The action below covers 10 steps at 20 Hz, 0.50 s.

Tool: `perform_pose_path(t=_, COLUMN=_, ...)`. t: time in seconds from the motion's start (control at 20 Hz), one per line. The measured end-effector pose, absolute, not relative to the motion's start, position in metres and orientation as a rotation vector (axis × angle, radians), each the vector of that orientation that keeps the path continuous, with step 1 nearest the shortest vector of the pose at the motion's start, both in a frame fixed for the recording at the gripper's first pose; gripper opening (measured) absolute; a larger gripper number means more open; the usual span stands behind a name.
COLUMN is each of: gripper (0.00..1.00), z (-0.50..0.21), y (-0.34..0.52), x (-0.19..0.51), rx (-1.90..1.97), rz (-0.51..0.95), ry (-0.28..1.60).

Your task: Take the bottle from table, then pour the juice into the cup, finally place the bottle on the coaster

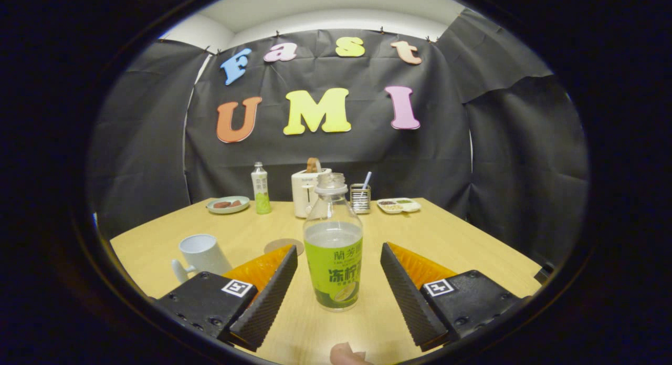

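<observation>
My fingers point(338, 286) stand wide apart, touching nothing. The clear plastic bottle with the green label point(333, 249) stands upright on the pale wooden tabletop point(446, 239) between them, uncapped. The white mug point(202, 254) sits to the left, and the round brown coaster point(283, 246) lies just beyond my left finger.
</observation>
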<state>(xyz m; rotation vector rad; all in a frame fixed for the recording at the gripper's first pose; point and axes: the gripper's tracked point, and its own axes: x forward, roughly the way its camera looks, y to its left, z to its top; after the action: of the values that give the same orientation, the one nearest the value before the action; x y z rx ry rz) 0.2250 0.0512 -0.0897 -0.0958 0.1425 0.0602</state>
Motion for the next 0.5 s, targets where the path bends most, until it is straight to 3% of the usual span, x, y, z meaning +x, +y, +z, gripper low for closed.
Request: perform_pose_path(t=0.5, gripper=1.0, z=-0.105, y=0.059, x=0.272, rx=-0.08, rz=0.072, ry=0.186)
